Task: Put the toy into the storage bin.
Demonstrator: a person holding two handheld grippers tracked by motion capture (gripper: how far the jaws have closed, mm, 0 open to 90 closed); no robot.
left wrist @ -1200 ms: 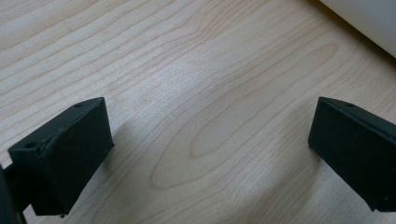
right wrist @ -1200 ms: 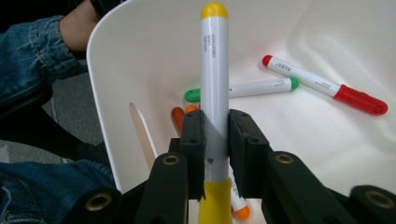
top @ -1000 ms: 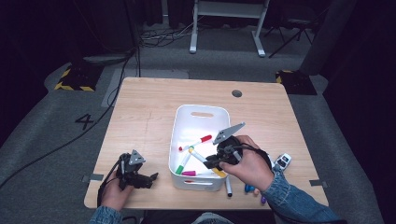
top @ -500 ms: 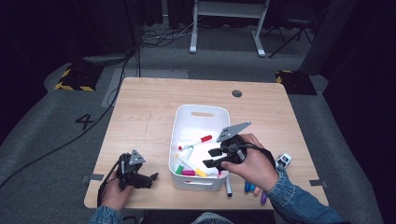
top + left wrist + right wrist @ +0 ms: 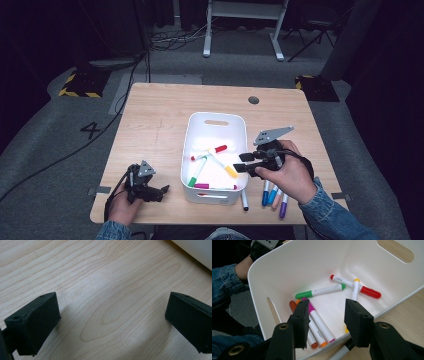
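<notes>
Right tongs (image 5: 327, 315) gape empty over the bin (image 5: 317, 262); magenta marker (image 5: 318, 320) lies lengthwise toward them

Bright overhead-lit table (image 5: 165, 115), dark blurry surroundings

The wooden tabletop (image 5: 160, 125) has a round grommet hole (image 5: 253, 100) near its far right corner. It stands on grey carpet (image 5: 55, 165) bearing a taped mark "4" (image 5: 91, 130). A black cable (image 5: 107, 125) runs across the carpet on the left. Yellow-black hazard tape (image 5: 80, 85) marks a dark base at the left, another (image 5: 311, 82) at the right. White stand legs (image 5: 242, 30) rise beyond.
</notes>
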